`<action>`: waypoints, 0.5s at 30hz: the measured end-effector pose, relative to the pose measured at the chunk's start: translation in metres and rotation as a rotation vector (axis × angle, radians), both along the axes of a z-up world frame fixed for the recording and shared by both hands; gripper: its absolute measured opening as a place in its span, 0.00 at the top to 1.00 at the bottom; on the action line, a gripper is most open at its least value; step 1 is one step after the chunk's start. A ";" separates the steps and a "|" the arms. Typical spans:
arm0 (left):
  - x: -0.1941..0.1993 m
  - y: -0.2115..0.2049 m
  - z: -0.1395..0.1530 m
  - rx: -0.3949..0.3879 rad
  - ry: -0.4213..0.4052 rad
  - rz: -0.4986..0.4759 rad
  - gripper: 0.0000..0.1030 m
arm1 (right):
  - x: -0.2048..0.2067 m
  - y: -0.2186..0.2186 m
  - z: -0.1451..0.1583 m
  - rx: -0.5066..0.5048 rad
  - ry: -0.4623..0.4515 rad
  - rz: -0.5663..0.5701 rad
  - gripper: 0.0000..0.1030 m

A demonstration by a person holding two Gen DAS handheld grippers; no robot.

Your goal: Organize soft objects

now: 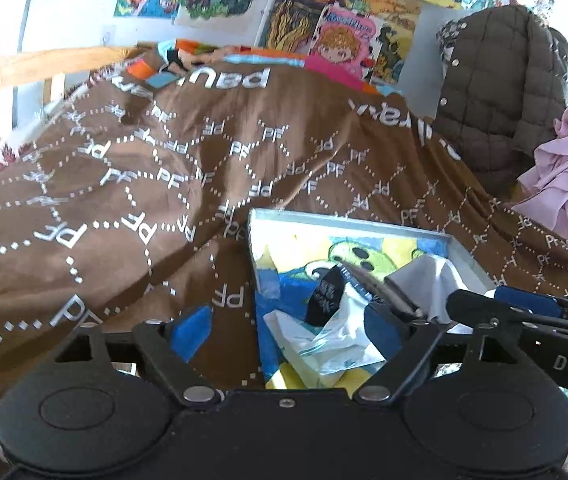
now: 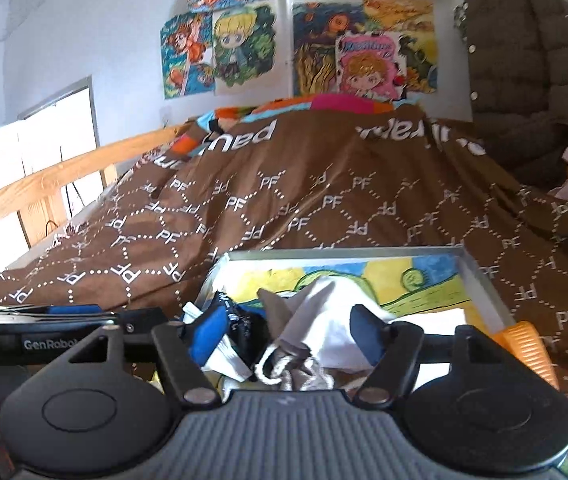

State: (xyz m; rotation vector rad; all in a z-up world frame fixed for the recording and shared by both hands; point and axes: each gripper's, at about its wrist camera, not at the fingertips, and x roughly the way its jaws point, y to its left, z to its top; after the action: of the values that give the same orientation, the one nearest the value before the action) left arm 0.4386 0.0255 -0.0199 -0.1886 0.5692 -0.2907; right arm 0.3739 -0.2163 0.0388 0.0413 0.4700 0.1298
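A metal-rimmed tray [image 1: 347, 222] with a painted cartoon bottom lies on a brown PF-patterned blanket [image 1: 144, 184]. In it lie a black pouch [image 1: 323, 296], a clear plastic packet [image 1: 339, 340] and white cloth [image 1: 435, 280]. My left gripper [image 1: 287, 330] is open, its jaws straddling the tray's left rim over the packet. My right gripper [image 2: 287, 336] is open over the tray [image 2: 479, 276], above a grey-white drawstring bag [image 2: 307, 320] and the black pouch [image 2: 244, 332]. The right gripper also shows in the left wrist view [image 1: 523, 312], the left in the right wrist view [image 2: 64, 316].
A wooden bed rail [image 2: 44, 184] runs along the left. A quilted olive jacket [image 1: 499, 88] and pink cloth [image 1: 567, 176] sit at the right. Colourful drawings [image 2: 323, 48] cover the back wall. An orange ribbed piece [image 2: 527, 352] lies beside the tray's right side.
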 end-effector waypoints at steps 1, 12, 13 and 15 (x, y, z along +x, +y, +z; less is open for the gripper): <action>-0.003 -0.001 0.003 0.003 -0.011 0.000 0.14 | -0.005 -0.003 0.002 0.001 -0.010 -0.006 0.22; -0.048 -0.014 0.036 0.081 -0.134 0.016 0.01 | -0.041 -0.031 0.028 0.052 -0.084 -0.055 0.06; -0.052 -0.014 0.039 0.084 -0.137 0.020 0.01 | -0.043 -0.032 0.030 0.057 -0.089 -0.056 0.05; -0.058 -0.013 0.043 0.081 -0.141 0.030 0.01 | -0.049 -0.034 0.034 0.062 -0.102 -0.055 0.03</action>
State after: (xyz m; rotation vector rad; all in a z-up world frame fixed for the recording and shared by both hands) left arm 0.3805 0.0129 0.0227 -0.0972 0.4369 -0.2494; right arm 0.3251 -0.2504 0.0725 0.1083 0.3628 0.0922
